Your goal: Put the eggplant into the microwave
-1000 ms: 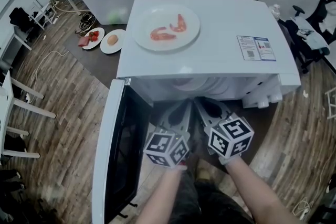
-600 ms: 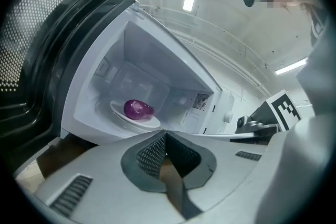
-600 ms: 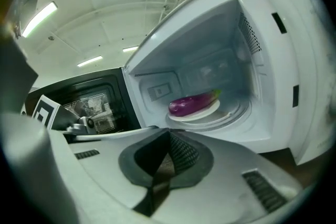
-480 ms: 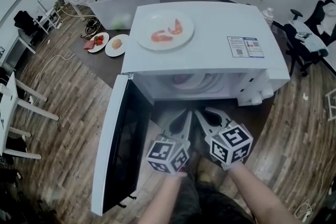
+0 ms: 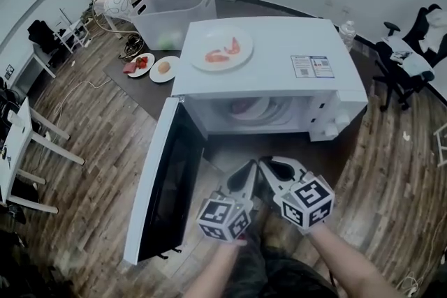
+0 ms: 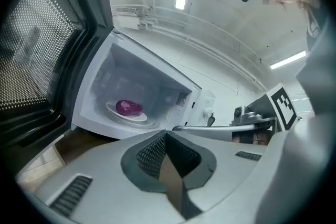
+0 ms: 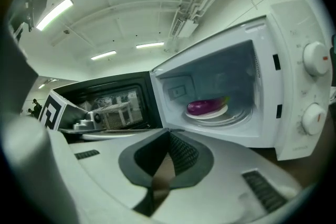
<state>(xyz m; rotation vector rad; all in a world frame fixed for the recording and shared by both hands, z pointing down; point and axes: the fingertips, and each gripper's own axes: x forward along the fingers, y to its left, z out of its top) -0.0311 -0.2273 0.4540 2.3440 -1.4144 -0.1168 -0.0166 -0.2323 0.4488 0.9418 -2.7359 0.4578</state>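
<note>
My left gripper (image 6: 167, 136): jaws together, nothing between them, held in front of the microwave (image 5: 279, 63).
My right gripper (image 7: 169, 135): jaws together, empty, just beside my left one.
Eggplant (image 7: 206, 107): lying on the plate (image 7: 223, 112) inside the microwave, well apart from both my grippers.
Door (image 5: 155, 192): open, to my left.
Microwave top: shrimp dish (image 5: 222, 49).

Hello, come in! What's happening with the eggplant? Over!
Both shut and empty: left gripper, right gripper. The eggplant sits on its plate inside the microwave. Its door open, nothing blocking.
</note>
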